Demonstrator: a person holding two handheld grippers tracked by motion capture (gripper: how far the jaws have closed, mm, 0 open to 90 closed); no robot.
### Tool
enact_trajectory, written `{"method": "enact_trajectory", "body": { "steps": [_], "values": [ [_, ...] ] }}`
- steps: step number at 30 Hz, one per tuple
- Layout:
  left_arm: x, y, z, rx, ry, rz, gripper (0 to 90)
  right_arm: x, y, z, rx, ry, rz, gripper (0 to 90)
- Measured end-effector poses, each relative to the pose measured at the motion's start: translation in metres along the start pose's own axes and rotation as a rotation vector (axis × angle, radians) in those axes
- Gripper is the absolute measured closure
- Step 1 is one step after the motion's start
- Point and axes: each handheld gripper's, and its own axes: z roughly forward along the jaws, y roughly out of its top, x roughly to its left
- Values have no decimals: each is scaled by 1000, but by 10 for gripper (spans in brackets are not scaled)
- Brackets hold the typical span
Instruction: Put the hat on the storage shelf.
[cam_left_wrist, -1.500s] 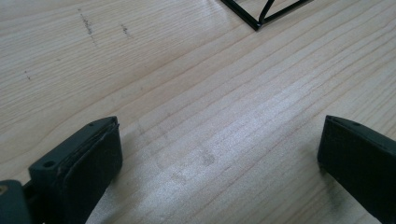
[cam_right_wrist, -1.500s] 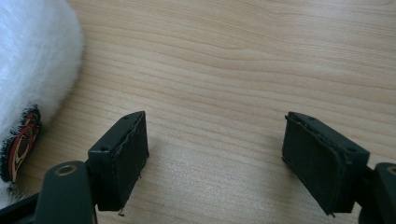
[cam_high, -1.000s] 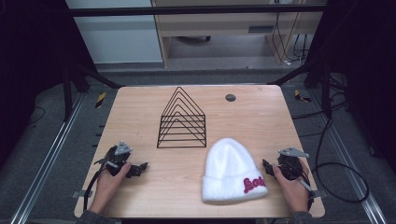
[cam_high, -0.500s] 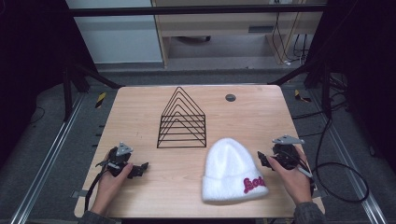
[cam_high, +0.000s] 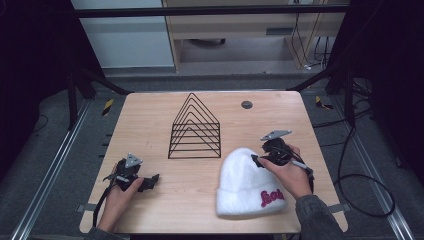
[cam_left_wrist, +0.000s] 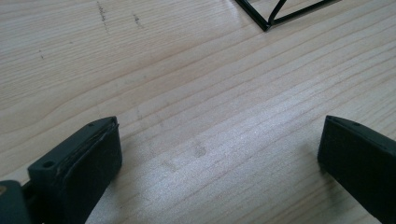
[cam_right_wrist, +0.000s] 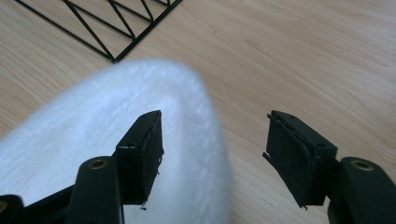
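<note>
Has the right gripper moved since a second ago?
Yes. The right gripper has moved up the table toward the black wire rack, reaching the white beanie's crown, jaws closing, not yet gripping.

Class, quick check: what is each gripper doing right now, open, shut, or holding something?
Left gripper: open, holding nothing, over bare table.
Right gripper: open, jaws just closing, straddling the white beanie edge, not gripping.

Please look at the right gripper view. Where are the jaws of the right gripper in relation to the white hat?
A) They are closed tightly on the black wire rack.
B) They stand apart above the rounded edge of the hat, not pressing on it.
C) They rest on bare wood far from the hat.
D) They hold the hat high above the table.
B: the right gripper has its jaws apart over the rounded edge of the white hat, which lies flat on the table; the jaws have just been closing, but do not pinch it.
</note>
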Motion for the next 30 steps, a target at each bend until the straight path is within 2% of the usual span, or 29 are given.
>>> {"method": "enact_trajectory", "body": {
  "steps": [2, 10, 16, 20, 21, 23, 26, 30],
  "values": [
    [0, 0, 0, 0, 0, 0, 0, 1, 2, 3, 6, 6, -2, 385],
    [1, 0, 0, -2, -8, 11, 0, 7, 17, 36, 99, 36, 6, 394],
    [1, 0, 0, -3, -12, 15, 0, 10, 24, 48, 126, 48, -2, 389],
    [1, 0, 0, -3, -13, 11, 0, 8, 26, 57, 144, 75, 34, 439],
    [1, 0, 0, -3, -13, 12, 0, 6, 25, 60, 144, 90, 47, 516],
    [1, 0, 0, -3, -13, 15, 0, 3, 24, 61, 147, 102, 60, 567],
    [1, 0, 0, -4, -13, 18, 0, 1, 23, 64, 166, 122, 56, 619],
    [1, 0, 0, -3, -15, 20, 0, 4, 22, 62, 172, 116, 29, 641]
  ]
}}
